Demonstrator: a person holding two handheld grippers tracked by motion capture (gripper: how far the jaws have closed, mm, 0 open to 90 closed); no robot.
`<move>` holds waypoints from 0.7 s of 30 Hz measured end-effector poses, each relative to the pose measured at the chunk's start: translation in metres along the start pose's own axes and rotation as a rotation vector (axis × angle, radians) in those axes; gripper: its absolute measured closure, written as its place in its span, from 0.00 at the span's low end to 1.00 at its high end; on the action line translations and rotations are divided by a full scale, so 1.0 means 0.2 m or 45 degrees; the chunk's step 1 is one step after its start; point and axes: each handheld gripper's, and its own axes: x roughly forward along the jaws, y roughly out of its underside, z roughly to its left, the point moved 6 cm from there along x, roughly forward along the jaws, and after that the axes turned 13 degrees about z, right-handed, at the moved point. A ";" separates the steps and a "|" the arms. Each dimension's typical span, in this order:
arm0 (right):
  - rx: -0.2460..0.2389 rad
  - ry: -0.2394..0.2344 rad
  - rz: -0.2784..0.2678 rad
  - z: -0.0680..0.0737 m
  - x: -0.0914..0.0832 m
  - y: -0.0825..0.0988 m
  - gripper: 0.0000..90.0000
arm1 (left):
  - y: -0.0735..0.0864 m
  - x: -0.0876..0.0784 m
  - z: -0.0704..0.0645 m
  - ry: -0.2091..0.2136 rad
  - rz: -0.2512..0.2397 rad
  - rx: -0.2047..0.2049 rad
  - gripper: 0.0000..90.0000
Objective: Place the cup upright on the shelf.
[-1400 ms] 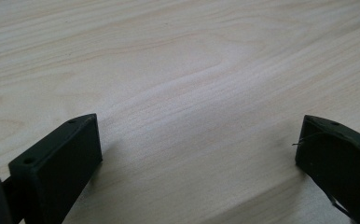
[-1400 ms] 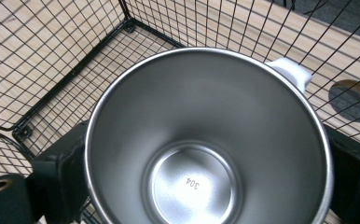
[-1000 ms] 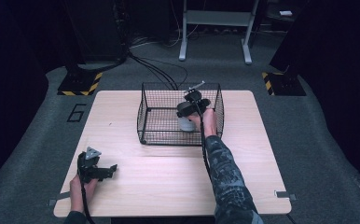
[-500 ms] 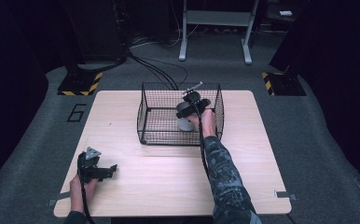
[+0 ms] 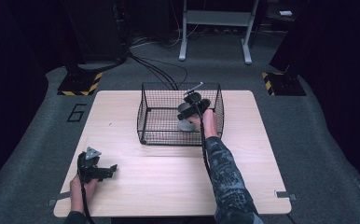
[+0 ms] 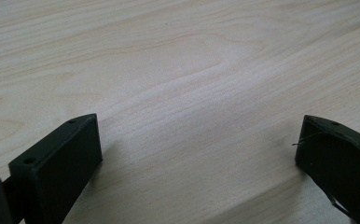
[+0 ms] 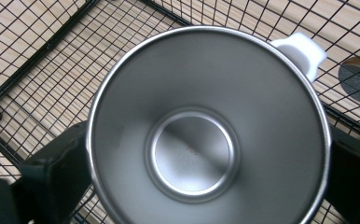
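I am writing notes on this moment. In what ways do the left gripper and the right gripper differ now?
The left gripper rests low on the bare table, near its front left corner; the right gripper reaches into the wire basket. The left gripper's jaws stand wide apart with nothing between them; the right gripper's jaws sit on either side of a metal cup. Each is held in one hand.

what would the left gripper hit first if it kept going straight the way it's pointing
Probably just the bare wooden table. The left gripper is open and angled low over the tabletop, with nothing between or ahead of its jaws; how soon it would touch is unclear.
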 end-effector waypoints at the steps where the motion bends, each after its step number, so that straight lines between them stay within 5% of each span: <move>1: 0.000 0.000 0.000 0.00 0.00 0.00 0.01 | 0.00 0.00 0.00 0.000 0.000 0.000 0.00; 9: 0.002 -0.019 -0.028 0.00 -0.06 0.01 0.00 | 0.00 0.00 0.00 -0.001 0.001 -0.001 0.00; 21: -0.046 -0.013 -0.159 0.03 -0.30 0.07 0.00 | 0.00 0.00 0.00 -0.005 0.003 0.010 0.00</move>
